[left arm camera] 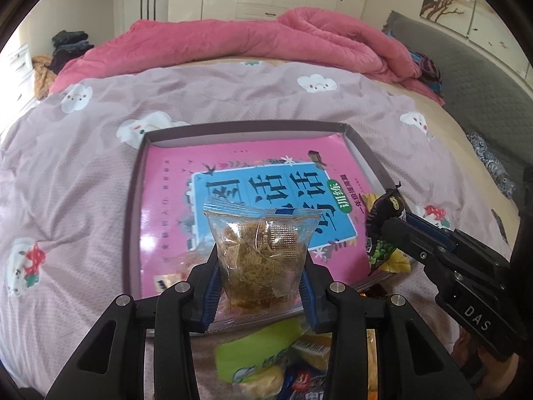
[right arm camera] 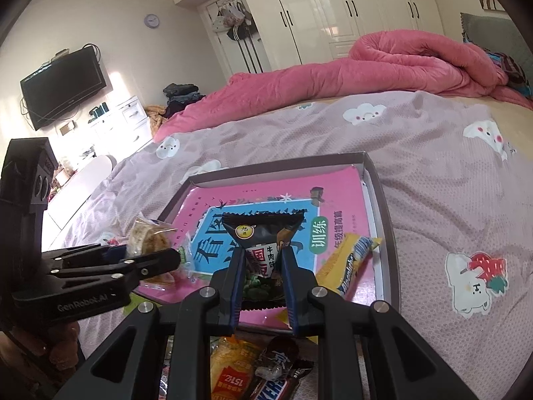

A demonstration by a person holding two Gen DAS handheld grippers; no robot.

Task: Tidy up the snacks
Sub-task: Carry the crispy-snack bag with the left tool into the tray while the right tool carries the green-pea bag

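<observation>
My left gripper [left arm camera: 261, 266] is shut on a clear packet of brown crumbly snack [left arm camera: 263, 243], held upright over the near edge of a shallow cardboard box [left arm camera: 133, 206]. A pink and blue book [left arm camera: 173, 220] lies flat inside the box. My right gripper [right arm camera: 261, 266] is shut on a black packet of green peas [right arm camera: 263, 233], also above the box's near side [right arm camera: 383, 200]. A yellow snack bar [right arm camera: 349, 263] lies in the box at its right. Each gripper shows in the other's view: right gripper [left arm camera: 388, 230], left gripper [right arm camera: 150, 253].
The box rests on a mauve bedsheet with cloud prints [right arm camera: 433, 166]. Loose snacks lie just in front of the box: a green packet [left arm camera: 253, 343], an orange packet [right arm camera: 230, 366] and a Snickers bar [right arm camera: 273, 386]. A rumpled pink quilt [left arm camera: 266, 40] lies across the far side of the bed.
</observation>
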